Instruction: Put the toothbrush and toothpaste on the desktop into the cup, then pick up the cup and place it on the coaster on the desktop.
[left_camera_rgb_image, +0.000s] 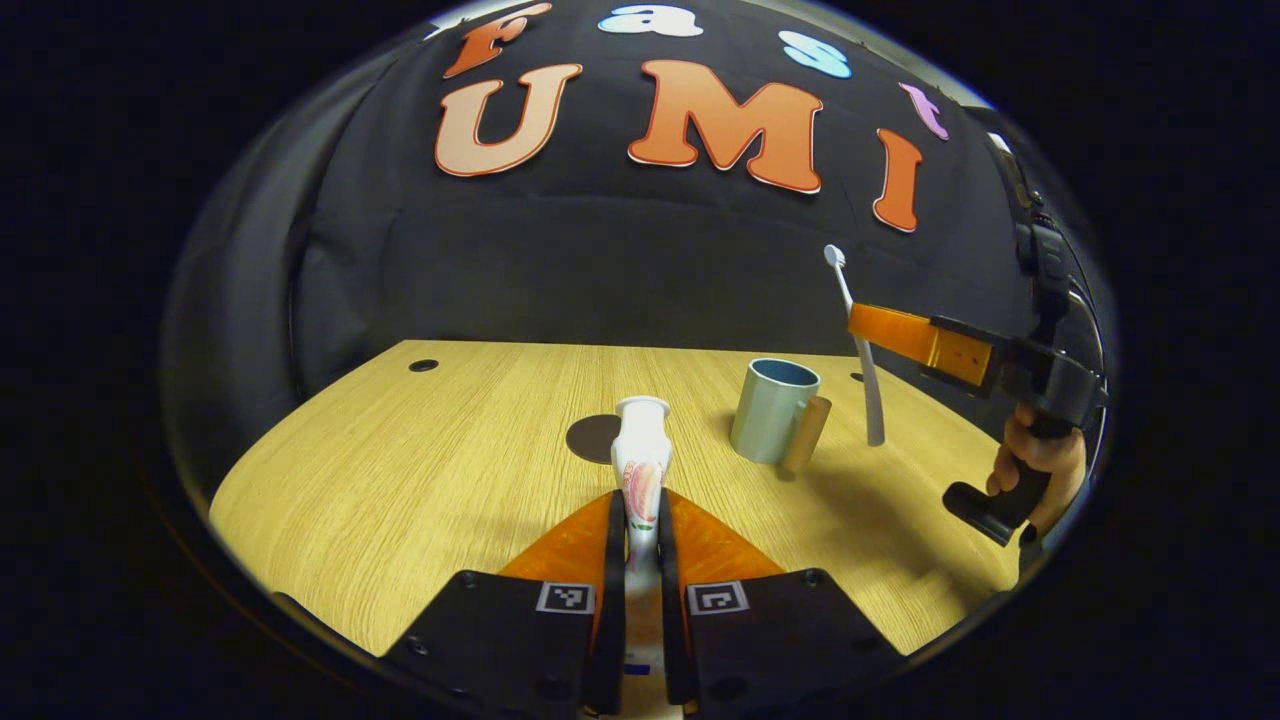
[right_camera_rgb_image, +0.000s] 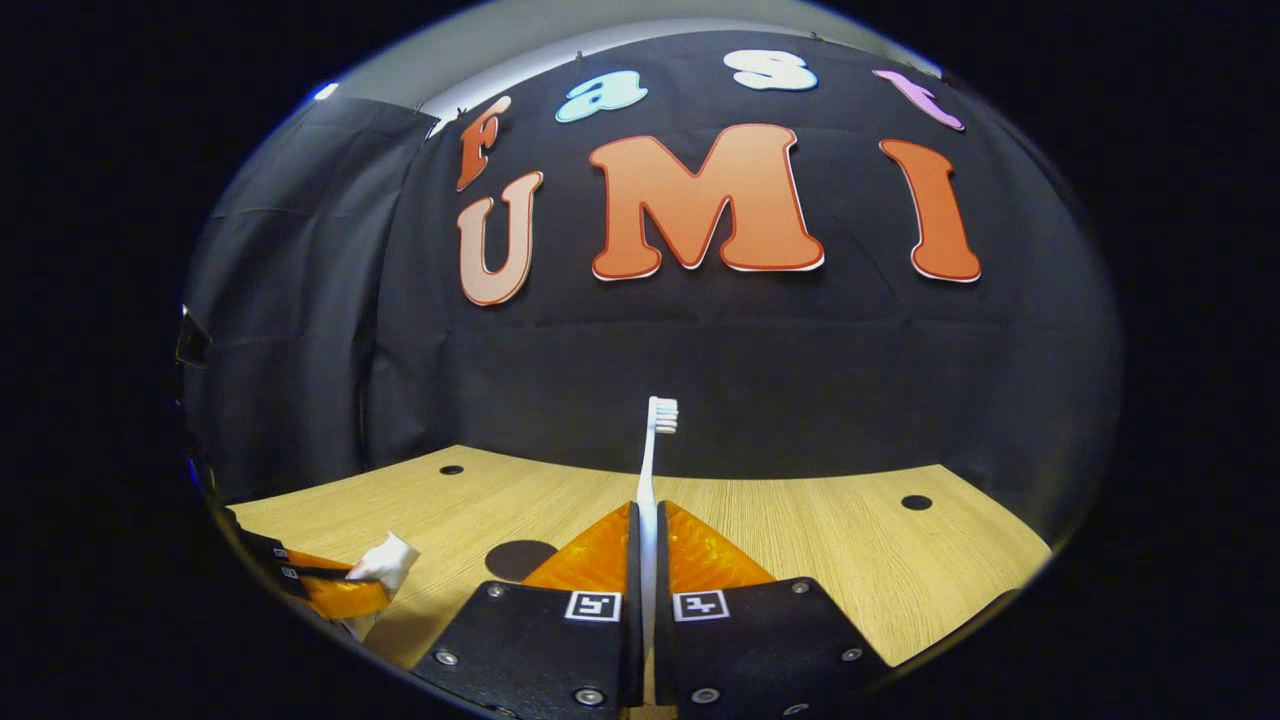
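Both fingers (left_camera_rgb_image: 612, 540) of our left gripper (left_camera_rgb_image: 640, 530) clamp one toothpaste (left_camera_rgb_image: 641, 470), cap forward; our right gripper (right_camera_rgb_image: 648, 545) pinches one toothbrush (right_camera_rgb_image: 652, 470), bristles up. Ahead on the desktop (left_camera_rgb_image: 400, 480) stand one cup (left_camera_rgb_image: 774, 410) and one dark coaster (left_camera_rgb_image: 592, 438), apart. We can read no lettering on the tube.

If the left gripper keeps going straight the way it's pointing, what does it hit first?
Probably the dark coaster on the desktop, just beyond the toothpaste the left gripper holds; depth is unclear.
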